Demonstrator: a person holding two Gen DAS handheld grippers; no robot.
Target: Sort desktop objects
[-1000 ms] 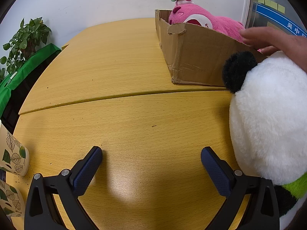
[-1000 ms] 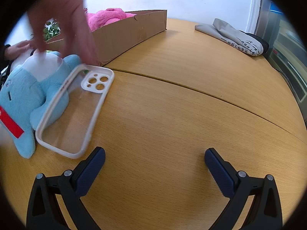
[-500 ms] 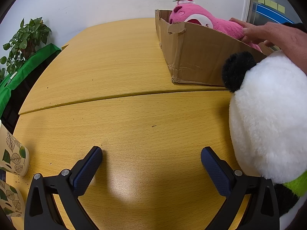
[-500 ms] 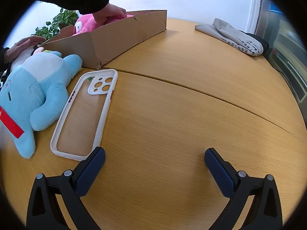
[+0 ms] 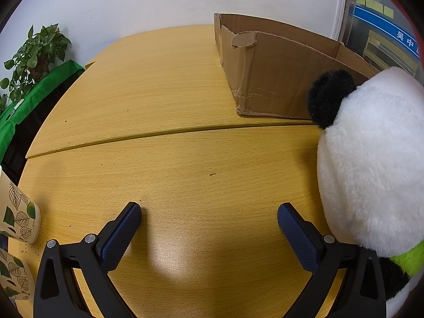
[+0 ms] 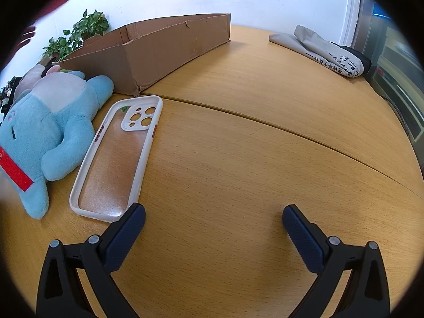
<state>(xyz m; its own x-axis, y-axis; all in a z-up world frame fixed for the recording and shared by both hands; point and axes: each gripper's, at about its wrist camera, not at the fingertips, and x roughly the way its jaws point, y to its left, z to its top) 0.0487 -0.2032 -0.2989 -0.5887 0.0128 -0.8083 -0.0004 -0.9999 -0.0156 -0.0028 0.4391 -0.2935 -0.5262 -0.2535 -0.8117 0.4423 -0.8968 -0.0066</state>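
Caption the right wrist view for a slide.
Open right tongs over the table, phone case beside blue plush, cardboard box behind.

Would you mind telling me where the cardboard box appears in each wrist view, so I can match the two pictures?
Left wrist view: the cardboard box is upper right, its near corner by the table seam, behind the panda plush.
Right wrist view: the cardboard box is upper left, stretching back from the blue plush and the phone case.
Shared landmark: the curved seam in the wooden table, just before the box's near corner.
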